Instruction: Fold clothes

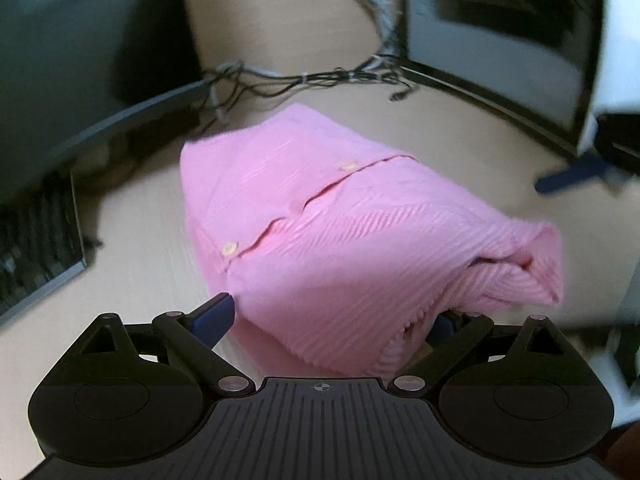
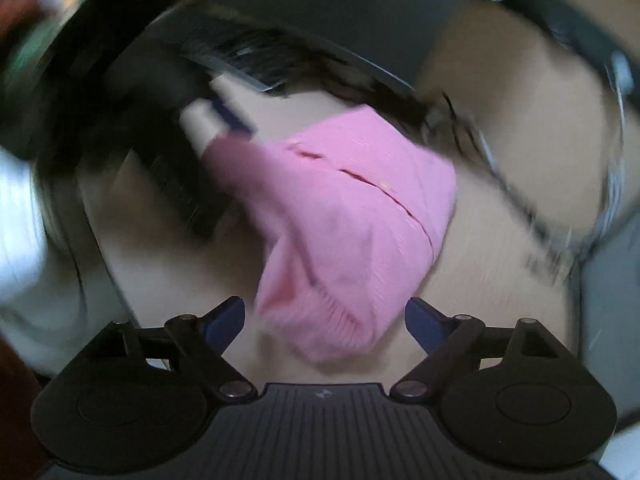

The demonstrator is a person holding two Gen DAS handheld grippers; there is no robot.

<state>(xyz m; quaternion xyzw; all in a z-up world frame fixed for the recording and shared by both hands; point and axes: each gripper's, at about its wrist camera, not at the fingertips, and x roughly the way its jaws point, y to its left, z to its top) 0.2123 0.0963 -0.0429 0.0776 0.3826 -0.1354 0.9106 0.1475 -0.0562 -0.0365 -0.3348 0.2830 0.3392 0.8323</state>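
A pink button-front shirt (image 1: 320, 208) lies folded into a thick bundle on the beige desk (image 1: 136, 232). My left gripper (image 1: 328, 320) is open, its fingers spread wide on either side of the bundle's near edge. The right fingertip is partly hidden behind the cloth. In the right wrist view the same shirt (image 2: 352, 216) looks blurred, and its ribbed hem reaches down between the spread fingers of my open right gripper (image 2: 325, 318). A blue finger of the other gripper (image 2: 234, 118) shows at the shirt's far corner. A blue finger (image 1: 572, 174) also shows at the right of the left wrist view.
A black keyboard (image 1: 36, 236) lies at the left, under a dark monitor (image 1: 60, 60). A second monitor (image 1: 500, 40) stands at the back right. Tangled cables (image 1: 304, 78) run along the desk behind the shirt. A white sleeve (image 2: 20, 240) is at the left of the right wrist view.
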